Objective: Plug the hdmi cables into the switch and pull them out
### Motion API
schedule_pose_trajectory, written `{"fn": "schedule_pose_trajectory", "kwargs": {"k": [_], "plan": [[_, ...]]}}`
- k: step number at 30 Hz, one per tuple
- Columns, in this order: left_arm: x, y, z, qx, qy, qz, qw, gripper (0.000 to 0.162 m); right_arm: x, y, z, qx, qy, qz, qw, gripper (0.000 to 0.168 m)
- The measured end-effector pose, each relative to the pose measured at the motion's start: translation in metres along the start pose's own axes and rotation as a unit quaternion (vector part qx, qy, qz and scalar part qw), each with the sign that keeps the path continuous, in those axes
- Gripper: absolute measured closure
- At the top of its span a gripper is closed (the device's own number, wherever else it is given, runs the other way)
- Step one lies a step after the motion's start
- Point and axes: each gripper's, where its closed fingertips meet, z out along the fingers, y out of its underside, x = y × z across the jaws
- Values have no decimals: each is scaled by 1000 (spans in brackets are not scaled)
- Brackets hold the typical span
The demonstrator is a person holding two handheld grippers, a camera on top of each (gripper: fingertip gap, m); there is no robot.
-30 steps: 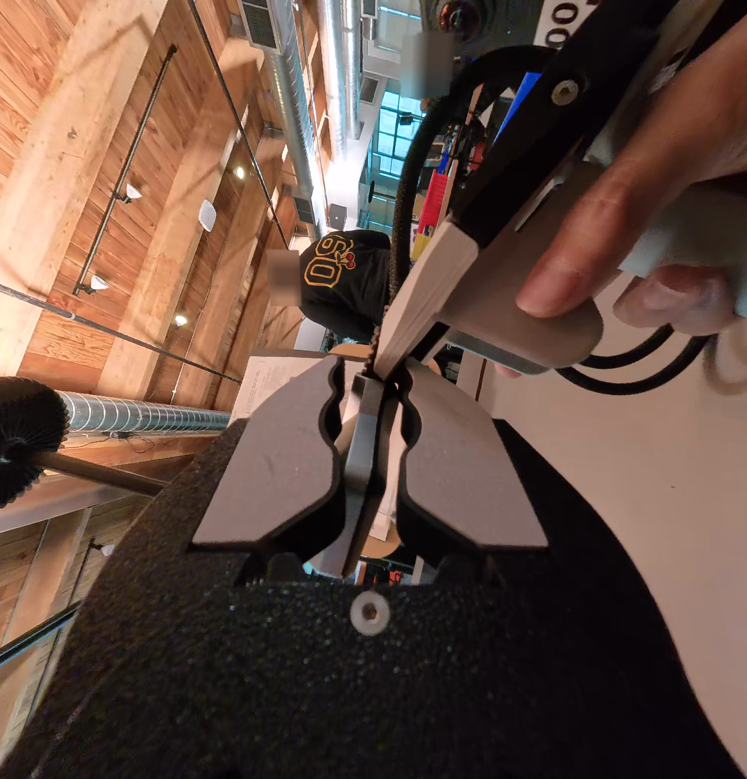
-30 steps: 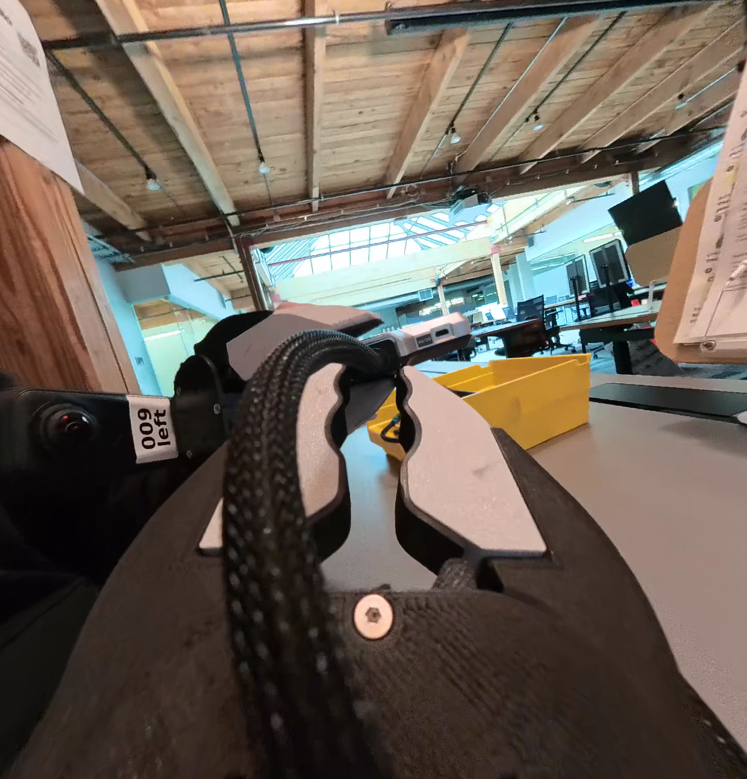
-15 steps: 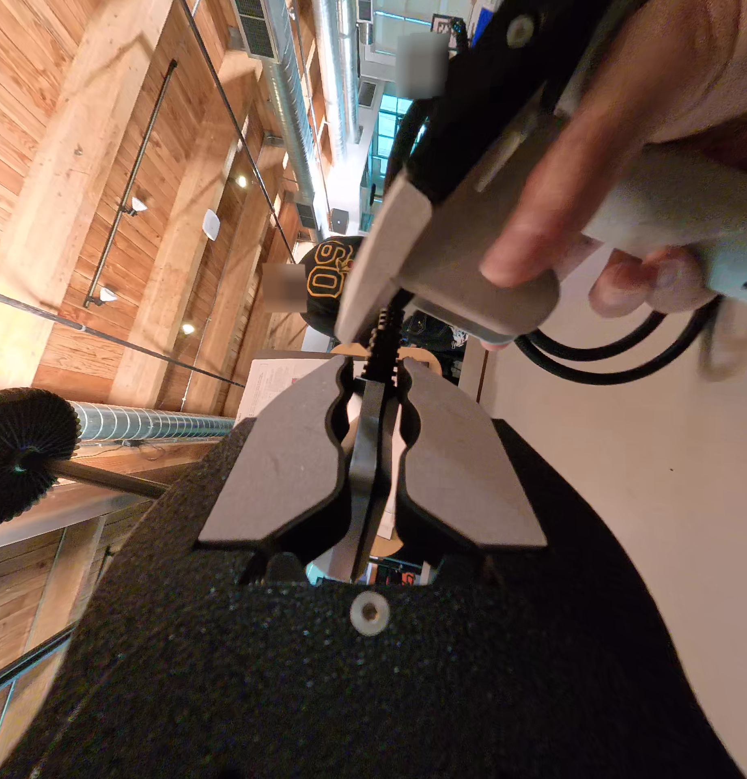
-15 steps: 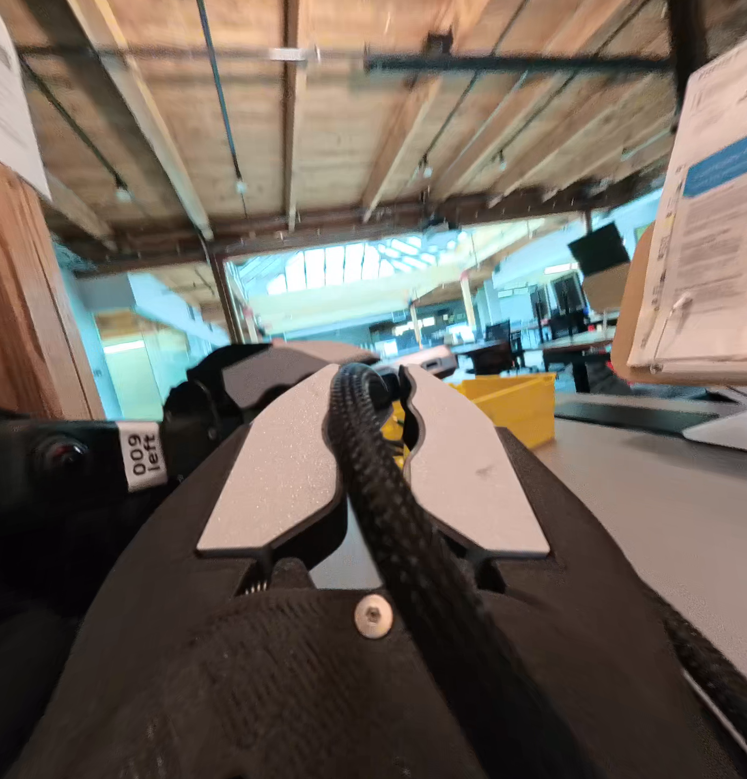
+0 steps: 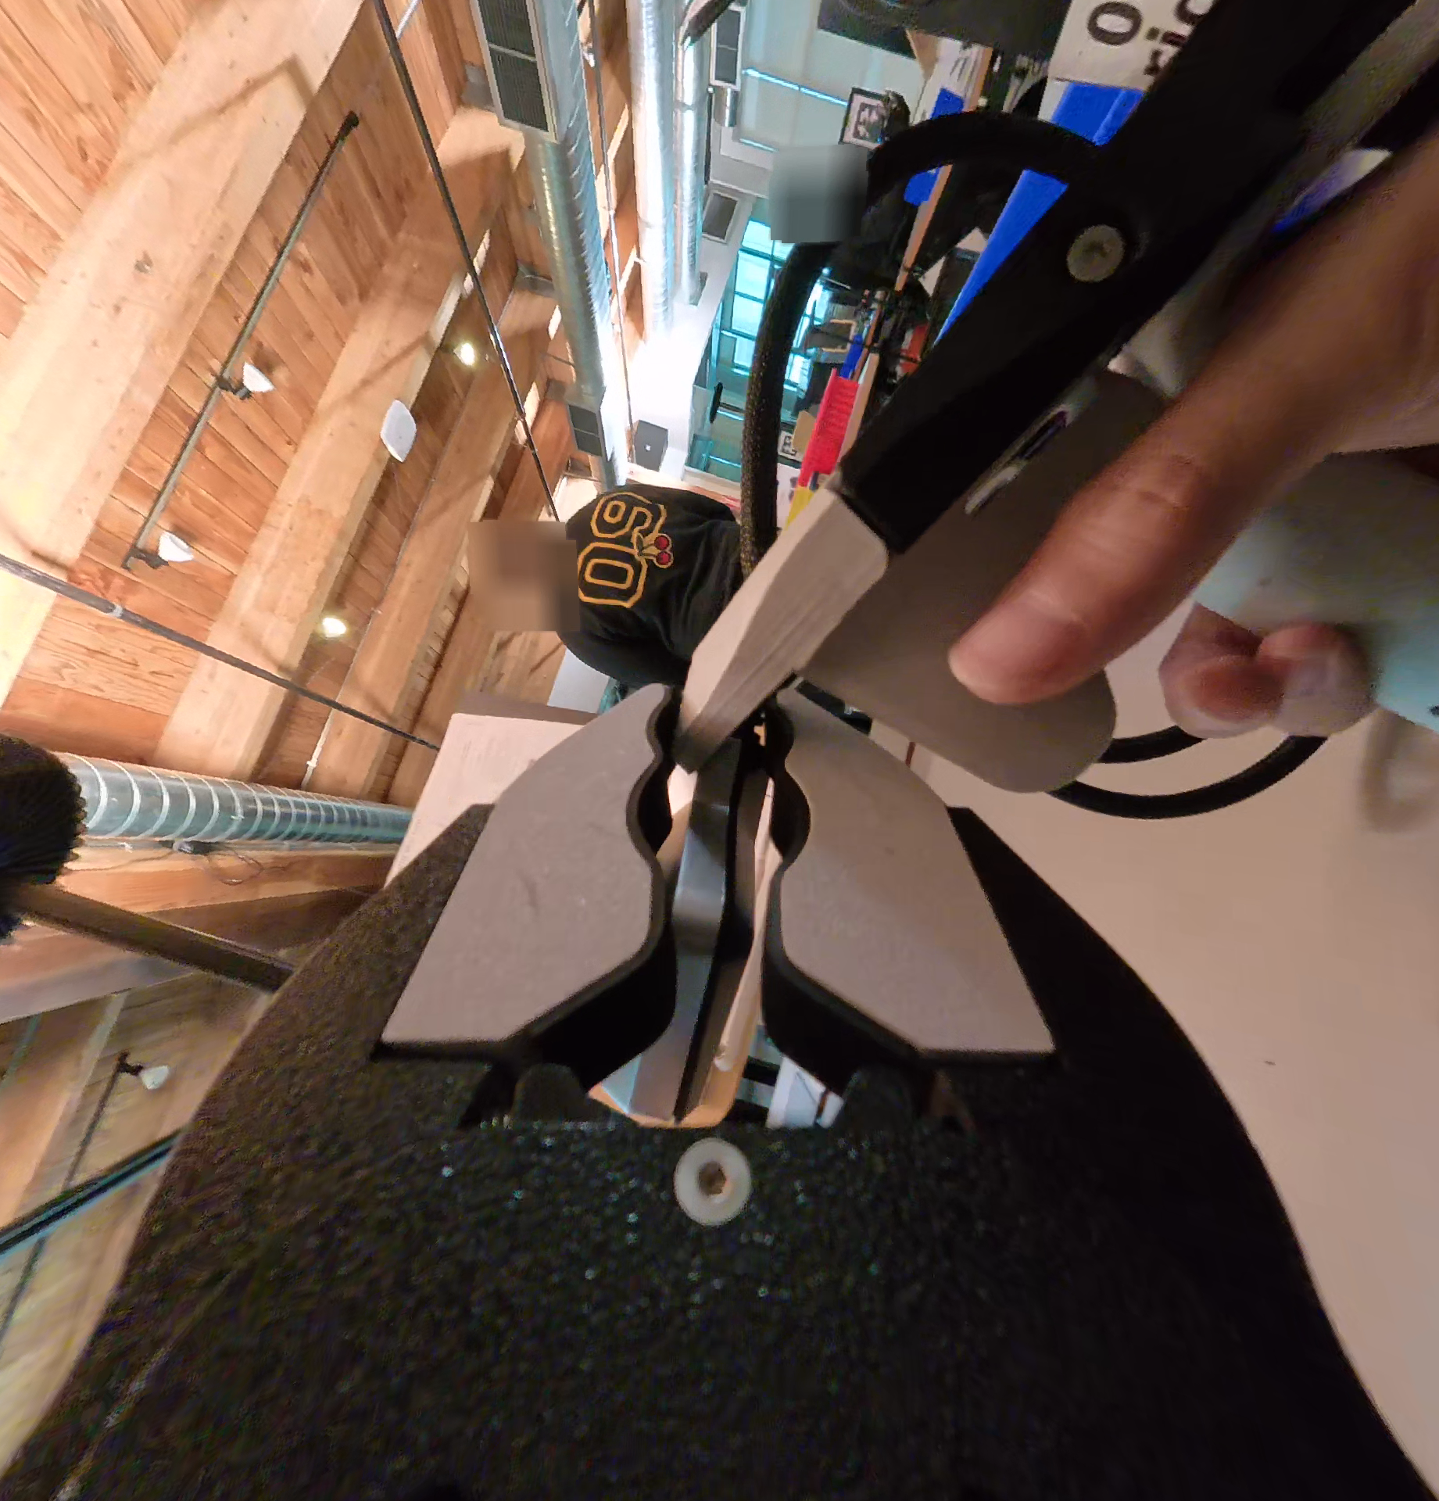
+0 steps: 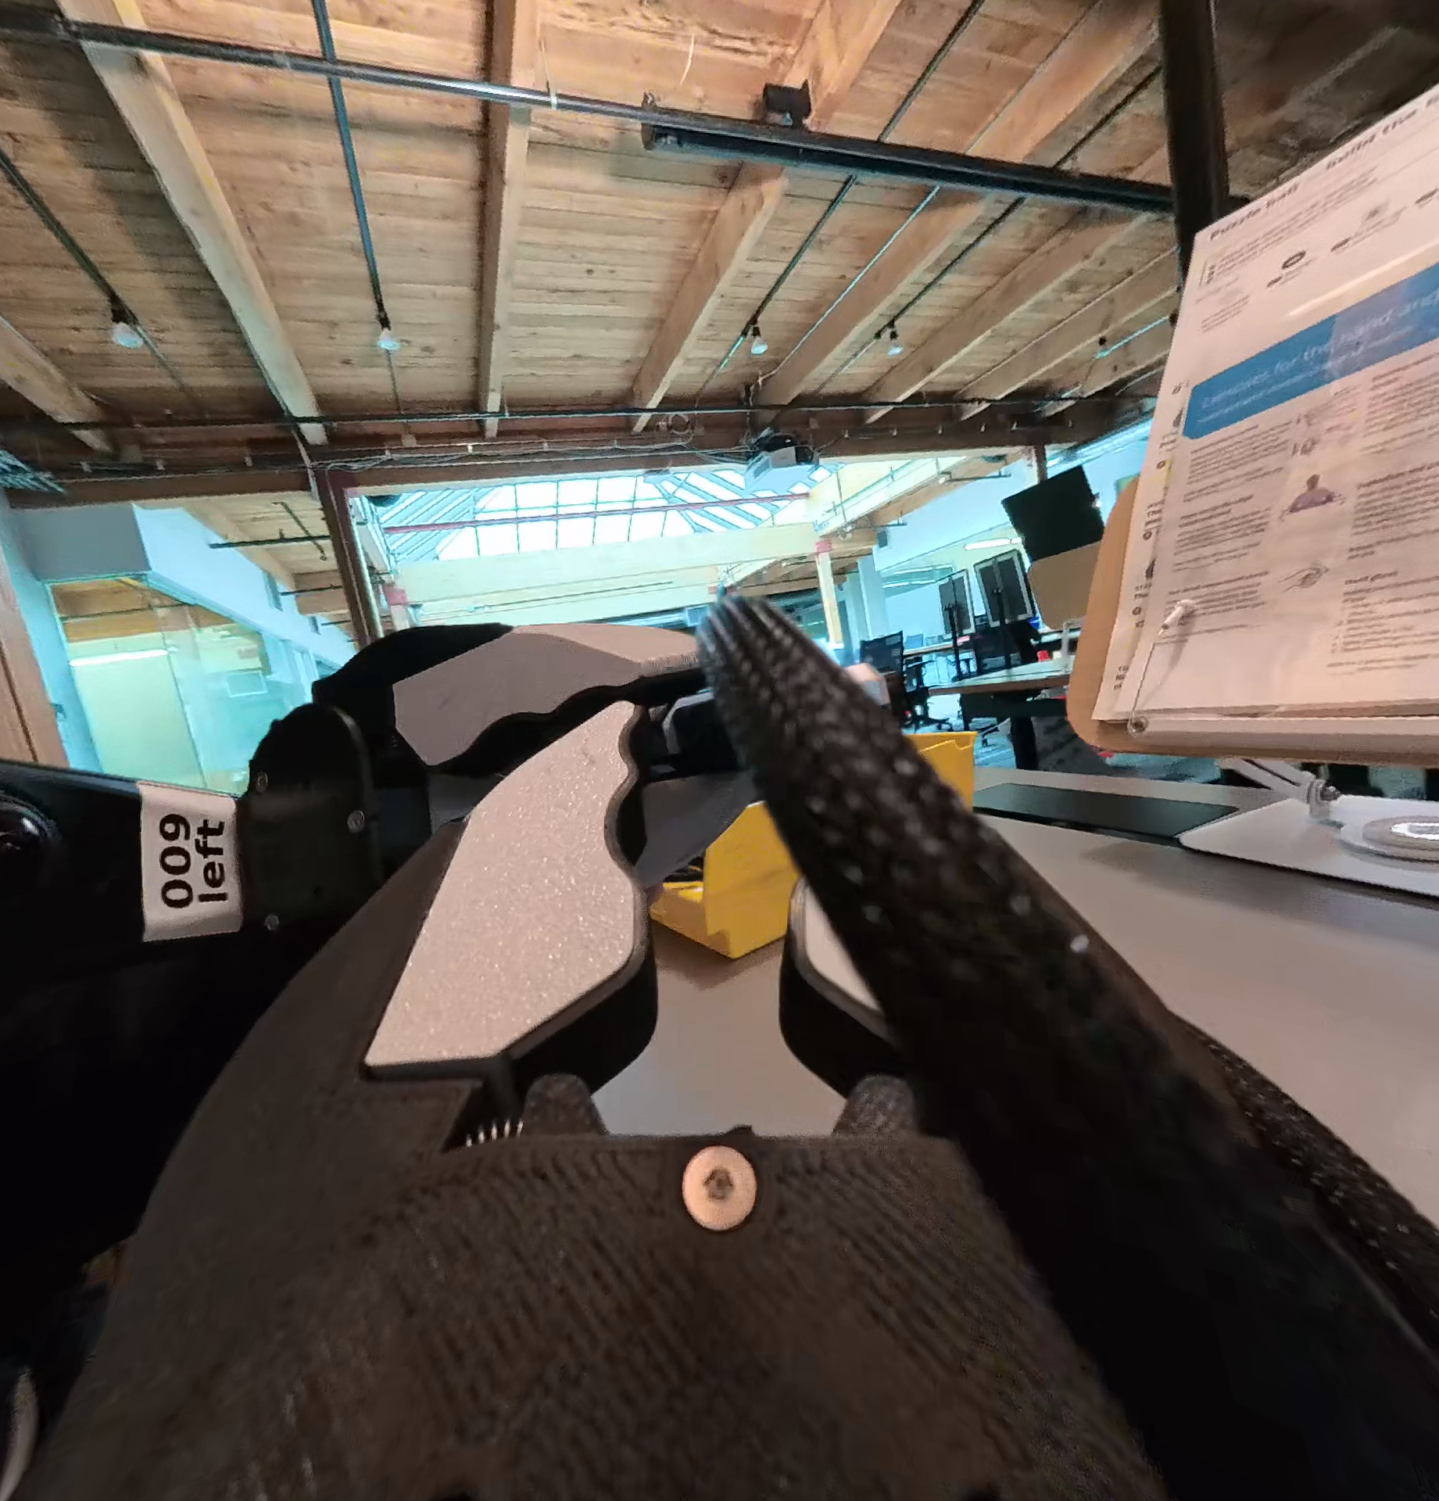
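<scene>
Up off the table (image 6: 1187, 934), the left gripper (image 5: 720, 780) has its fingers (image 5: 553, 885) closed on the switch (image 5: 704, 893), a thin grey slab held edge-on between the two pads. The right gripper (image 5: 740, 690) comes in from the upper right of the left wrist view, gripped by a person's hand (image 5: 1236, 503), and its grey finger tip sits right at the front end of the switch.

From the right wrist view, the right gripper (image 6: 716, 820) has its fingers (image 6: 529, 885) parted, with table and a yellow bin (image 6: 740, 893) showing through the gap. A braided black hdmi cable (image 6: 903, 853) runs diagonally over the right-hand finger and up toward the switch (image 6: 691, 731). Whether the plug is seated in the port is hidden behind the cable and finger tips. Two smooth black cables (image 5: 1187, 780) loop over the table beyond the hand. A clipboard of printed sheets (image 6: 1309, 487) stands at the right.
</scene>
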Motion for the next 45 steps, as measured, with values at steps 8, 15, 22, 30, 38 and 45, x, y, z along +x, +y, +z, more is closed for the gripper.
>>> {"fn": "schedule_pose_trajectory", "kwargs": {"k": [8,15,22,30,38,45], "plan": [[-6,-8,13,11,-10,-17,1000,136,25,-19,-9,24,48,-7,999,138],[-13,-1,12,-11,-11,-12,1000,103,73,-41,-28,85,86,148,982,138],[-35,50,11,-52,-12,-49,997,90,29,-39,7,38,-102,319,941,137],[-26,40,16,-46,75,-51,995,129,17,-24,9,-10,-134,329,935,129],[-9,91,7,-164,169,-439,867,138,-7,18,6,-184,-124,213,952,86],[23,105,-24,-209,356,-734,539,139,-11,-32,-2,-154,-60,-175,971,90]]}}
